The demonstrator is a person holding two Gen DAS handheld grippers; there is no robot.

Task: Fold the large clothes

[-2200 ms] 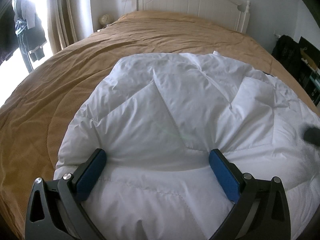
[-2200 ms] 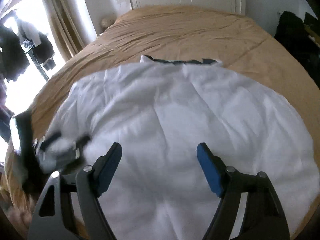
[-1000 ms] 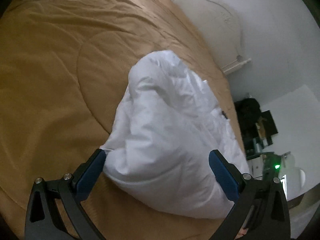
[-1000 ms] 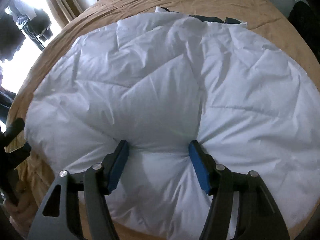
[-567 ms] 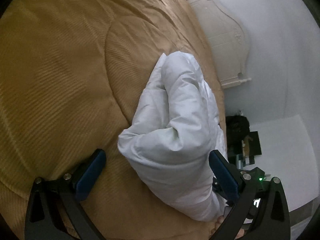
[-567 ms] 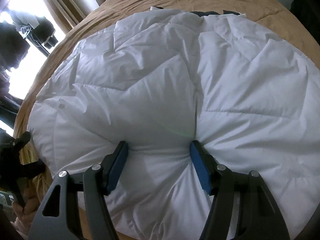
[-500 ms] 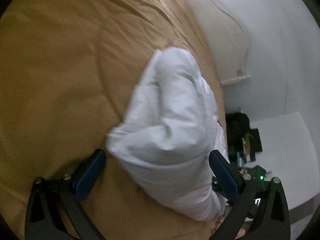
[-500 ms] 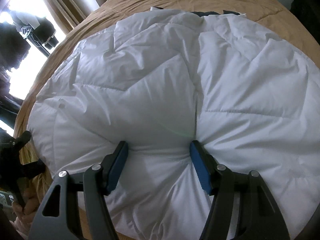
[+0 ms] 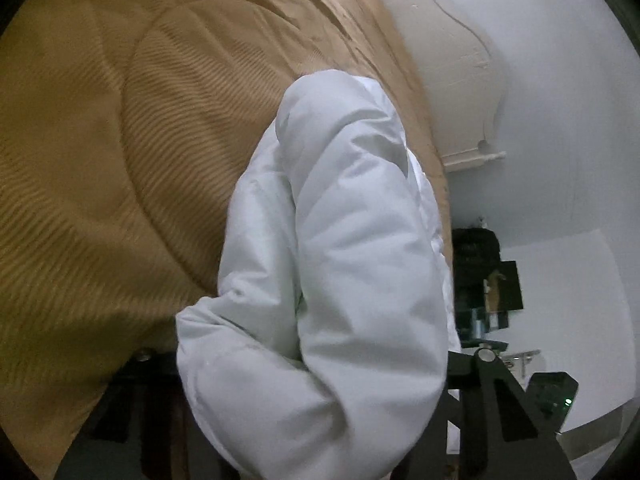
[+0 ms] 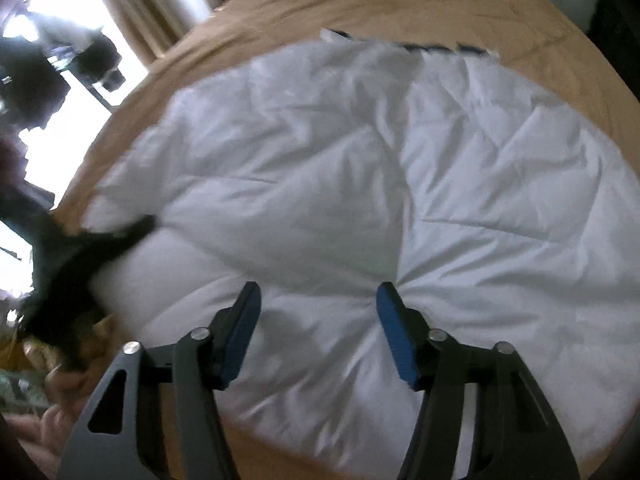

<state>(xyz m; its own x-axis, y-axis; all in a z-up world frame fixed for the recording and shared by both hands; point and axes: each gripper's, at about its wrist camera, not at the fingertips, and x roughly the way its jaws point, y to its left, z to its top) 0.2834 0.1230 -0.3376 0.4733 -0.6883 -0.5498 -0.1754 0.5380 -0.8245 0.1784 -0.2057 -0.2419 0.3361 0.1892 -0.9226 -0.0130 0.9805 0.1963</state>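
Left wrist view is nearly filled by a puffy white down jacket [image 9: 340,280], its thick rolled edge bulging up between the left tongs [image 9: 312,420]. The pads are buried in the fabric, but the jaws have just been closing with that padded roll between them, and the frame arms stand close against it on both sides, so I judge them clamped on the jacket's edge. The jacket lies on a bed [image 9: 120,160] under a tan ribbed bedspread, with a cream carved headboard [image 9: 452,92] beyond.

From the right wrist view, the right tongs [image 10: 316,320] have also been closing; their blue pads pinch a gathered fold near the jacket's near hem, with creases radiating from the pinch.

Risks, as I judge them: the shell looks smooth and slippery and the filling springy, so a bite on the outer layer alone could slide off mid-lift. The bulk may also spring back open once released, spoiling the fold. If one side is pulled harder than the other, the quilted panels could twist and the edges land askew.

Quilted seams divide the jacket into soft, pillowy panels with a matte, lightly wrinkled surface.
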